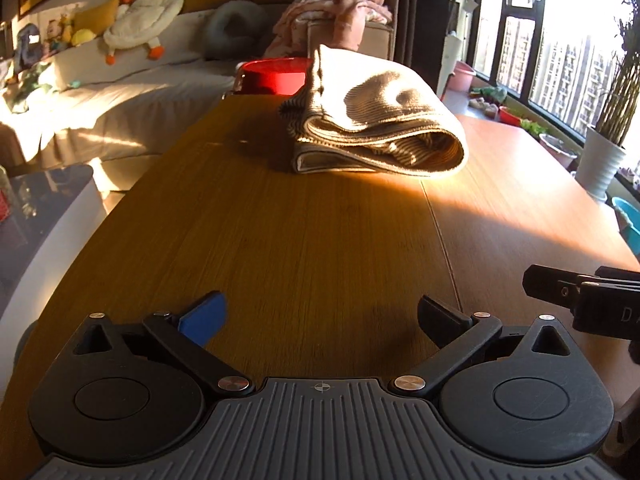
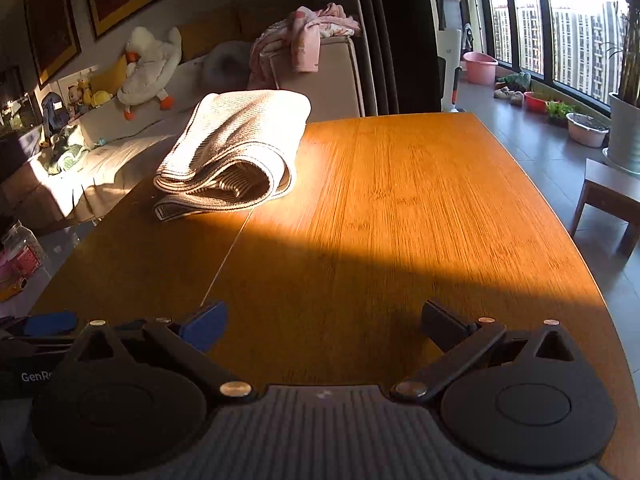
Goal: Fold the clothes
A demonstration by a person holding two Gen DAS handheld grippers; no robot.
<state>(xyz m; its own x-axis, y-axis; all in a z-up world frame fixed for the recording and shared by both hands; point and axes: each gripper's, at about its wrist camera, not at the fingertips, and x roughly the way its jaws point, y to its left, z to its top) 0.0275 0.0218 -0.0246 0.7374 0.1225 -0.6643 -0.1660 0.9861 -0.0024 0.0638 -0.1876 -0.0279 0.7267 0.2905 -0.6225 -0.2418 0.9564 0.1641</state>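
A striped beige garment [image 1: 380, 120] lies folded in a thick bundle on the far part of the wooden table [image 1: 300, 240]; in the right wrist view the same garment [image 2: 236, 152] sits far left on the table [image 2: 400, 200]. My left gripper [image 1: 322, 320] hangs open over bare wood near the front edge, well short of the garment, nothing between its fingers. My right gripper [image 2: 324, 326] is open too, over bare wood, and holds nothing. The right gripper's fingers [image 1: 560, 292] show at the right edge of the left wrist view.
A red tub [image 1: 276, 76] stands behind the garment at the table's far end. Beyond it a sofa [image 1: 120, 92] carries plush toys and a pink heap of clothes [image 2: 312, 36]. Plant pots [image 2: 588, 128] and a small stool [image 2: 612, 200] stand by the window, right of the table.
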